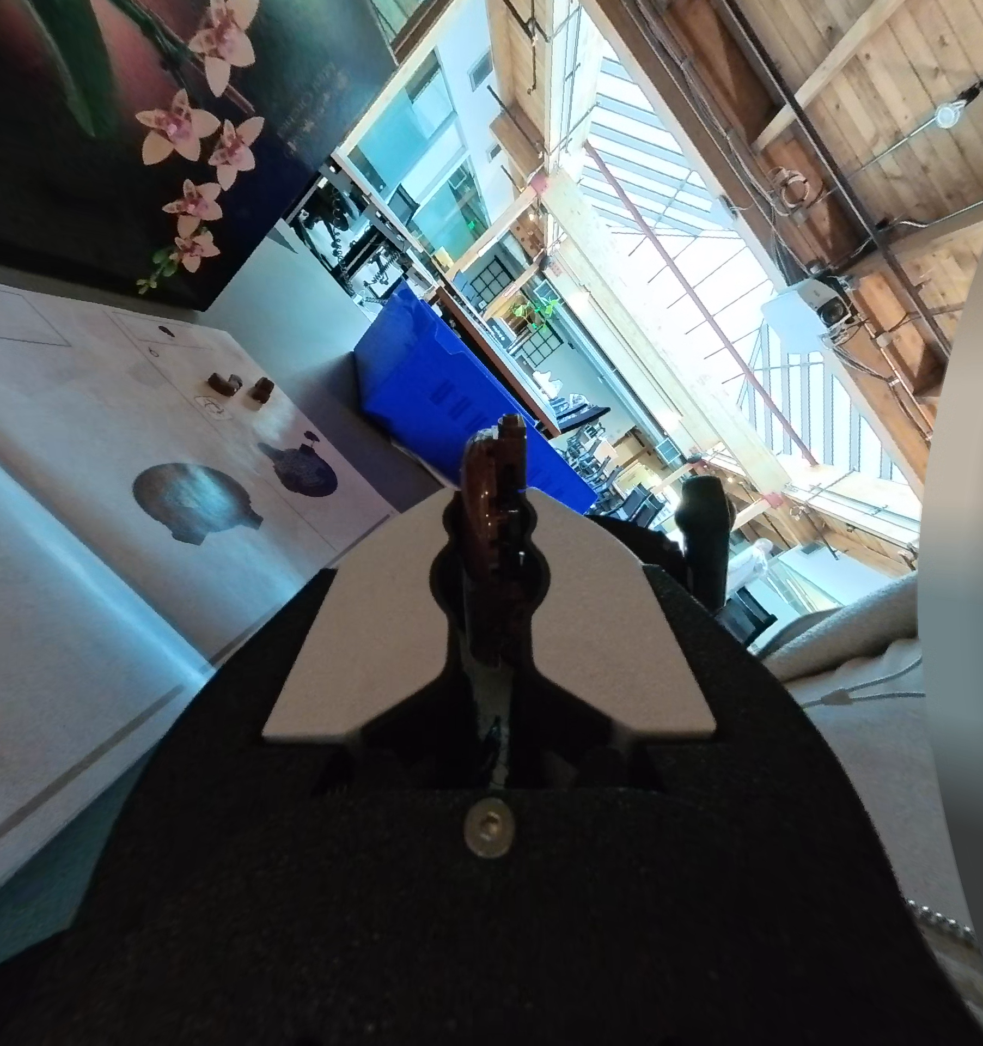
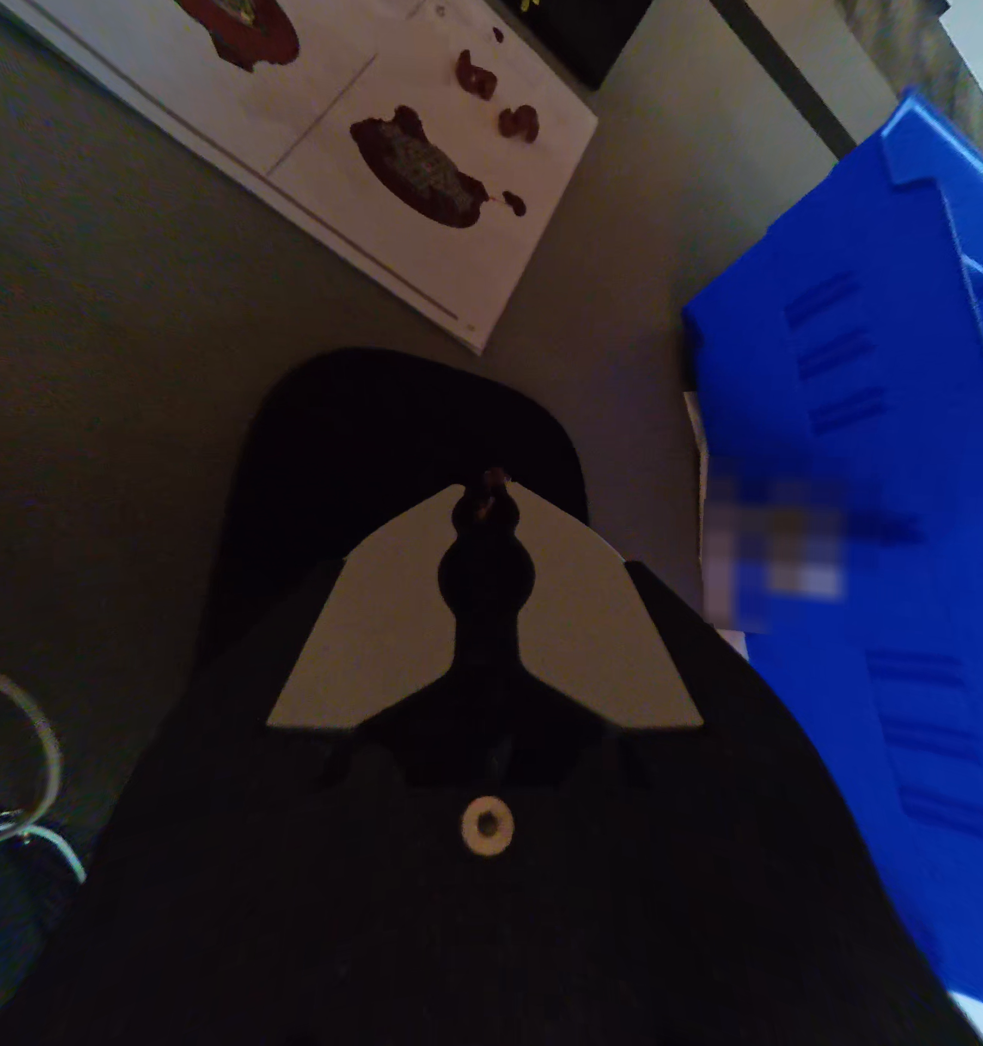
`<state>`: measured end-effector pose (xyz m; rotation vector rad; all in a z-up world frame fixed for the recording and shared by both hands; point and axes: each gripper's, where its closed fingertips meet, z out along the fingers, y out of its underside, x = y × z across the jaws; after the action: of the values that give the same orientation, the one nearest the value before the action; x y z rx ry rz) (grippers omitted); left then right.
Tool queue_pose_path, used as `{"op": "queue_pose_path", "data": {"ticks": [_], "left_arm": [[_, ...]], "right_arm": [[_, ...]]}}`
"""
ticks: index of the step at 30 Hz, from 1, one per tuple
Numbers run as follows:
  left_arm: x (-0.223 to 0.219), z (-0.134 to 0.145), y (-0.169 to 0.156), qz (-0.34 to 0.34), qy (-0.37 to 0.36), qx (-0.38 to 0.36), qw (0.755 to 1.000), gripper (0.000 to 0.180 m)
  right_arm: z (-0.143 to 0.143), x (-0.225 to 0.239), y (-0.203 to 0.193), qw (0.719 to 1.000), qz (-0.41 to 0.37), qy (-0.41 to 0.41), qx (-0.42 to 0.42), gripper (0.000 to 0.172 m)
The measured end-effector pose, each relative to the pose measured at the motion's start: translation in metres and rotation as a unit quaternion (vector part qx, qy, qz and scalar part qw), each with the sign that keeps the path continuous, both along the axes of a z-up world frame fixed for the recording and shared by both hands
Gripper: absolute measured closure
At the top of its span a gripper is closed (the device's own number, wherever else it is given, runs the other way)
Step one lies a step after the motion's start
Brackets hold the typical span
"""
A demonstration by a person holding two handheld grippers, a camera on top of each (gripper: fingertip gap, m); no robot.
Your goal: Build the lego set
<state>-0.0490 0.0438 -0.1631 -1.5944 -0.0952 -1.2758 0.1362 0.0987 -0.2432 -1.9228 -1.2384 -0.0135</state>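
- Aloft, the left hand-held gripper (image 1: 492, 453) is clamped on a dark brown block assembly (image 1: 486, 509) jutting past its fingertips, a blue bin (image 1: 421, 385) behind.
- Two loose brown pieces (image 1: 240, 388) lie well apart on a printed sheet (image 1: 81, 453) on the worktop (image 1: 285, 283).
- Nearly closed, the right hand-held gripper (image 2: 492, 487) pinches a small brown piece (image 2: 493, 481) just above the worktop.

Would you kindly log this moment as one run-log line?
left gripper: shut on dark brown piece, raised | right gripper: nearly closed on small brown bit, above table | blue bin: right | printed sheet: ahead
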Motion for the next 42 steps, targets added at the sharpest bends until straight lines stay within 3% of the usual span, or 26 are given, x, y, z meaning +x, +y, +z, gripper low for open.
{"op": "queue_pose_path", "data": {"ticks": [8, 14, 18, 21, 23, 28, 38, 42], "left_arm": [[0.000, -0.001, 0.000, 0.000, 0.002, -0.001, 1.000, 0.163], [0.000, -0.001, 0.000, 0.000, 0.001, -0.002, 1.000, 0.163], [0.000, 0.000, 0.000, 0.001, 0.001, 0.000, 1.000, 0.164], [0.000, 0.000, 0.000, 0.001, 0.003, 0.001, 1.000, 0.163], [0.001, 0.000, 0.000, 0.001, 0.005, 0.001, 1.000, 0.163], [-0.001, 0.000, 0.000, 0.012, 0.011, 0.004, 1.000, 0.163], [0.000, -0.001, 0.001, 0.011, 0.012, 0.002, 1.000, 0.163], [-0.002, 0.000, 0.000, 0.013, 0.007, 0.004, 1.000, 0.163]], "right_arm": [[0.001, 0.005, -0.002, 1.000, -0.010, 0.016, -0.015, 0.166], [0.007, -0.009, -0.008, 0.996, 0.077, -0.042, 0.033, 0.165], [0.006, -0.007, -0.006, 0.957, 0.233, -0.145, 0.096, 0.160], [0.000, -0.008, -0.010, 0.910, 0.359, -0.168, 0.120, 0.158], [0.000, -0.011, -0.006, 0.893, 0.395, -0.168, 0.132, 0.158], [-0.001, -0.011, 0.001, 0.896, 0.398, -0.161, 0.116, 0.153], [-0.011, -0.014, 0.003, 0.888, 0.404, -0.187, 0.115, 0.163], [-0.011, -0.014, 0.006, 0.905, 0.373, -0.163, 0.121, 0.164]]}}
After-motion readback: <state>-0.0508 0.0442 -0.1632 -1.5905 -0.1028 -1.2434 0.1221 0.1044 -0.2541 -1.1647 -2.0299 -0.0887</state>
